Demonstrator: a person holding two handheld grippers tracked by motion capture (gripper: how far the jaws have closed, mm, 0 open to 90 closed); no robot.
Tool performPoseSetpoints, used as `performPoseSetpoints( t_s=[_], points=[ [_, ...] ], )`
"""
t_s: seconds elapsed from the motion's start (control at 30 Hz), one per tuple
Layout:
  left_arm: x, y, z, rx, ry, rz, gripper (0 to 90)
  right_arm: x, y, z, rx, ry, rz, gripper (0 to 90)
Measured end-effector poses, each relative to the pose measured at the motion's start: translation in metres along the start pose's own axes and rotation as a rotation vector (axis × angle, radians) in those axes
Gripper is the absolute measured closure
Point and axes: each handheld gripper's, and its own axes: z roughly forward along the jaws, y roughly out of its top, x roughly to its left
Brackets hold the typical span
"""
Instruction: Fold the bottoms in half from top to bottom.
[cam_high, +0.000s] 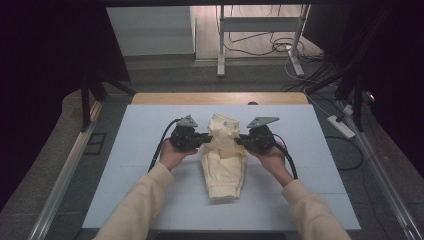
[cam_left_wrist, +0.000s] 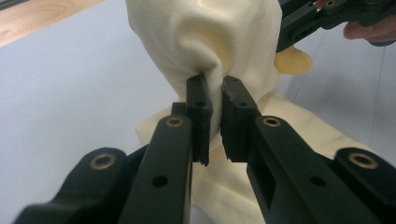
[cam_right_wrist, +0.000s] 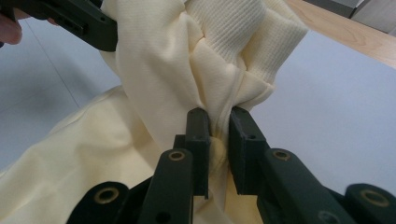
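Observation:
A pale yellow garment lies folded lengthwise on the light blue mat, its far end lifted off the surface. My left gripper pinches the left side of that raised part, and in the left gripper view the cloth is bunched between the closed jaws of the left gripper. On the opposite side my right gripper is shut on the fabric; the right gripper view shows gathered folds and ribbed knit squeezed in the right gripper. Both grippers face each other across the garment.
The mat covers a wooden table whose far edge shows bare wood. Beyond it stand a metal table frame and cables on the floor. A power strip lies to the right. Rails run along both sides.

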Motion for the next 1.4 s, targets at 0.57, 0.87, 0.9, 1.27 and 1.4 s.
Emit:
performPoseSetpoints(
  t_s=[0.57,0.87,0.9,1.27,1.4],
  points=[
    [-0.009,-0.011,-0.002,-0.002,-0.01,0.011,81.3,0.009,-0.007,-0.003,0.011,0.008,-0.018,78.8],
    [-0.013,-0.016,-0.001,0.004,-0.014,0.019,80.5,0.013,-0.013,-0.005,0.017,0.01,-0.023,78.8],
    [-0.013,-0.017,-0.001,0.006,-0.013,0.021,80.4,0.014,-0.013,-0.006,0.017,0.01,-0.022,78.8],
    [-0.019,-0.021,-0.003,0.014,-0.011,0.026,79.2,0.019,-0.018,-0.009,0.016,0.013,-0.028,78.9],
    [-0.021,-0.023,-0.003,0.021,-0.012,0.028,79.2,0.02,-0.019,-0.009,0.017,0.02,-0.026,78.9]
  ],
)
